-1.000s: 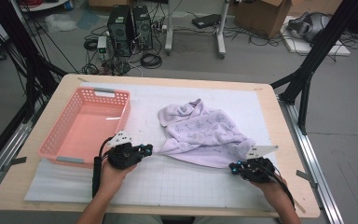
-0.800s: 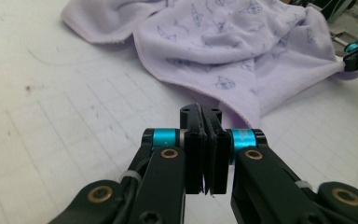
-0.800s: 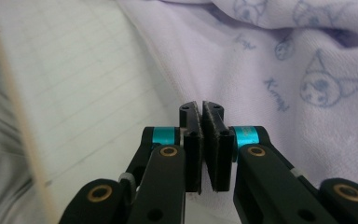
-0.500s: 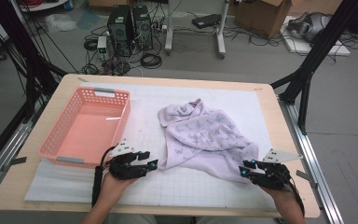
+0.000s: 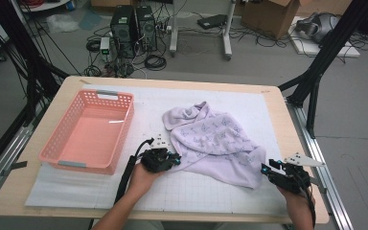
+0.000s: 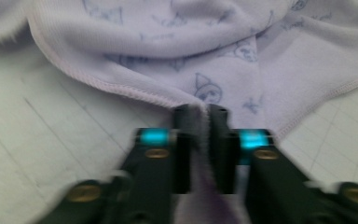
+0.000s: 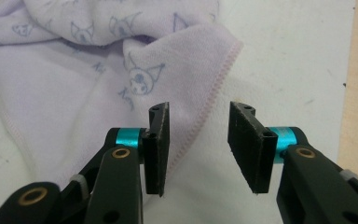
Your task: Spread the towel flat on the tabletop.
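Lilac cloth [image 5: 213, 143] with a printed pattern lies rumpled on the white mat [image 5: 196, 191] of the table [image 5: 38, 191], right of the pink basket [image 5: 93, 132]. Left gripper [image 6: 200, 122] has just closed and pinches the cloth's near hem. Right gripper [image 7: 199, 140] has just been opening, its jaws parted over the cloth's corner hem without pressing it.

My left gripper [image 5: 172, 159] has the basket [image 5: 90, 132] close on its left and the towel [image 5: 215, 141] heaped to its right. My right gripper [image 5: 270, 171] sits just beside the towel's corner, with bare mat [image 5: 196, 191] between my hands and more beyond the towel.
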Tool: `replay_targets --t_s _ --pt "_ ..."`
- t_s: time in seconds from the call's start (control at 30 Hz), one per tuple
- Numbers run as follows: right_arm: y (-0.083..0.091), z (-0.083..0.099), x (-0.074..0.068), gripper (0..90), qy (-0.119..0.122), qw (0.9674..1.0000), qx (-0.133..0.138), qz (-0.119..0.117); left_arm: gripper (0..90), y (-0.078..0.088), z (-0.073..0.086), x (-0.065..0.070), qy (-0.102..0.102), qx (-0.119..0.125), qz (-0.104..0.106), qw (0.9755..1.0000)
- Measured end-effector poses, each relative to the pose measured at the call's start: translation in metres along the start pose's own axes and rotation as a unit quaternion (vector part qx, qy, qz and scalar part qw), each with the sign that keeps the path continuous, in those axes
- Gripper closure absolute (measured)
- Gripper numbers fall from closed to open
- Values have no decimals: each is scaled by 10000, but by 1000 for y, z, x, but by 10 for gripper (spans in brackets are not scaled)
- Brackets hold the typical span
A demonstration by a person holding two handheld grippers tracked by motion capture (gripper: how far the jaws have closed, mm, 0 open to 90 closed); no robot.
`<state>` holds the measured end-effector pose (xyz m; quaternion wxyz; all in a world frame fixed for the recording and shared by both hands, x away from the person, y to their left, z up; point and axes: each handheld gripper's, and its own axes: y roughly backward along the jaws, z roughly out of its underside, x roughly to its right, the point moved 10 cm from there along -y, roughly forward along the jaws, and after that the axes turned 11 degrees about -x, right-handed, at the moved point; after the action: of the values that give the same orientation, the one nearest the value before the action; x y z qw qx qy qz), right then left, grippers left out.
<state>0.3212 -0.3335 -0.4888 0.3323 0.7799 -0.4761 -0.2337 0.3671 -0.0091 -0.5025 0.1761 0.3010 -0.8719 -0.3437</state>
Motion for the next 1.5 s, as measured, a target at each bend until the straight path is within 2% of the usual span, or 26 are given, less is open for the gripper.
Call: replay_targets --t_s 0.1,0.2,0.3,0.33,0.43,0.47,0.5,0.53,0.57,0.63,0.67,0.73,0.77,0.8,0.83,0.9,0.97,1.07,1.13,1.23,1.3,1.37,1.4,1.43,1.47,1.5 --pt "0 4 0 581 -47 9999 -93 4 870 16 -4 -16 296 327 -184 9989" --pt "-3 2 -4 562 -147 9997 -83 -192 871 32 -5 -35 557 571 -382 9961" --pt "-14 -4 -18 487 -53 9986 -79 -527 871 41 -2 -51 755 612 -583 9935" --pt "-20 -6 -23 477 -4 9983 -135 -562 871 43 1 -55 736 557 -695 9933" --pt "-38 -11 -35 488 165 9975 -363 -582 872 47 5 -67 821 537 -964 9905" --pt "-44 -15 -38 531 215 9972 -426 -581 872 47 7 -68 815 519 -985 9904" --pt "-50 -18 -42 643 302 9965 -514 -585 872 46 8 -69 822 481 -1003 9904" --pt "-55 -20 -45 721 474 9957 -637 -477 871 45 9 -69 801 458 -1058 9901" --pt "-57 -25 -46 825 551 9959 -629 -349 871 44 9 -68 805 436 -1072 9900" --pt "-60 -32 -41 826 711 9953 -648 121 866 42 10 -65 827 435 -1041 9902" --pt "-61 -35 -34 825 725 9941 -622 510 857 40 11 -63 806 416 -1028 9906" --pt "-61 -37 -25 762 623 9929 -584 827 790 37 14 -58 817 352 -939 9916" --pt "-60 -36 -23 698 498 9939 -551 812 703 36 17 -55 881 318 -864 9918" --pt "-57 -37 -23 659 393 9961 -425 670 632 36 19 -52 958 329 -730 9922" --pt "-53 -37 -24 640 342 9979 -285 468 585 36 21 -49 1024 362 -629 9921" --pt "-40 -38 -24 622 199 9997 -14 111 513 38 26 -44 1099 377 -568 9916" --pt "-26 -39 -21 624 50 9996 244 -133 481 40 31 -38 1077 371 -470 9924" --pt "-7 -40 -10 647 -146 9985 502 -172 481 44 36 -36 1021 330 -478 9931" --pt "-3 -35 -4 658 -193 9988 437 -146 483 45 40 -35 1069 297 -404 9930" --pt "-10 -17 -4 650 -250 9992 33 -312 487 45 45 -30 1197 182 -300 9922" --pt "-17 -8 -11 615 -218 9983 -140 -530 487 44 50 -28 1224 48 -311 9920" --pt "-23 -4 -22 570 -239 9963 -247 -789 490 45 51 -28 1231 65 -334 9918" --pt "-27 -3 -27 542 -187 9960 -318 -816 493 46 52 -27 1223 56 -311 9920" --pt "-32 0 -33 523 -72 9959 -440 -788 524 46 53 -24 1207 55 -272 9923" --pt "-36 1 -36 521 73 9968 -525 -601 584 46 54 -21 1135 13 -217 9933" --pt "-36 1 -38 539 236 9976 -543 -360 692 46 55 -18 1034 -53 -170 9945"
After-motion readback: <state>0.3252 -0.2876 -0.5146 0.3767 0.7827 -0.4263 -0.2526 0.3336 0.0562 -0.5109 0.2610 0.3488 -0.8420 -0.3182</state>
